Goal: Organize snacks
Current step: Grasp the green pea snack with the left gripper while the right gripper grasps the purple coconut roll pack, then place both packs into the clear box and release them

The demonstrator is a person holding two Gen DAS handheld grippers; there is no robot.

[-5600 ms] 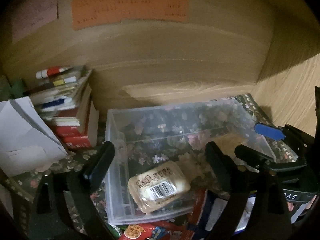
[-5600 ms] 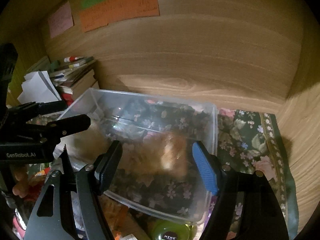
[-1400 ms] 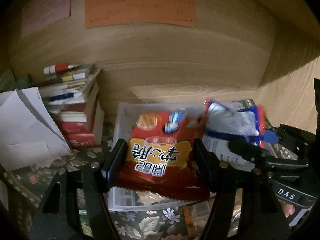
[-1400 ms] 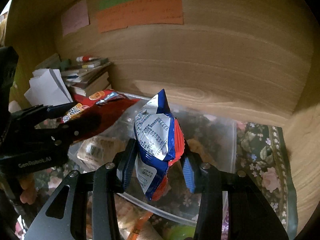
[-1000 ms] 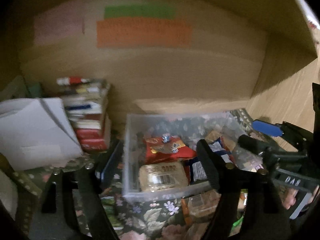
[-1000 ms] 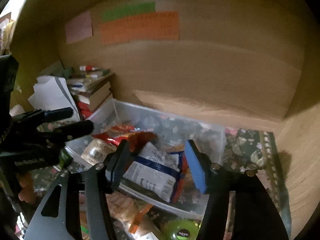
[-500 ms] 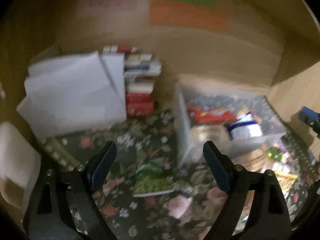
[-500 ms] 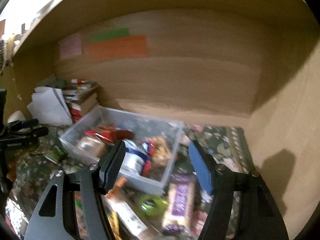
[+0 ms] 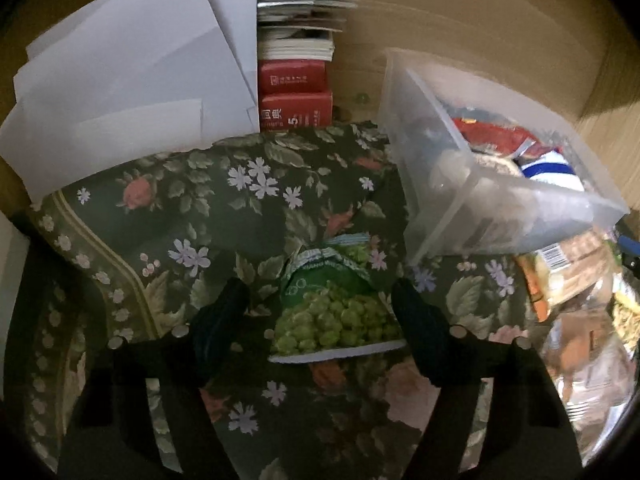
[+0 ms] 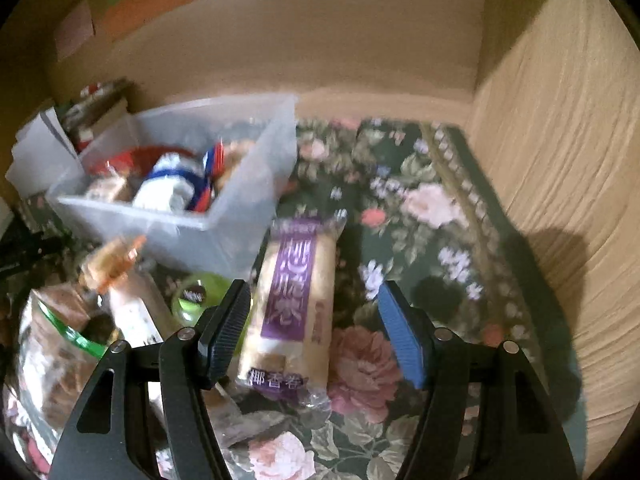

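A clear plastic bin [image 9: 440,216] [image 10: 224,216] holds a red packet [image 9: 492,136], a blue-and-white packet [image 10: 168,184] and other snacks. My left gripper [image 9: 320,316] is open, its fingers on either side of a green pea snack bag [image 9: 336,316] lying on the floral cloth left of the bin. My right gripper [image 10: 314,322] is open above a purple-labelled snack pack [image 10: 292,304] that lies on the cloth in front of the bin.
White papers [image 9: 128,76] and stacked books [image 9: 296,92] stand at the back left. Several loose snacks [image 10: 100,320] and a green lidded cup [image 10: 196,294] lie in front of the bin. A wooden wall [image 10: 560,160] closes the right side.
Both grippers let go of their packets into the bin, then pulled back. The left one swung left down over the green bag; the right one lowered over the purple pack.
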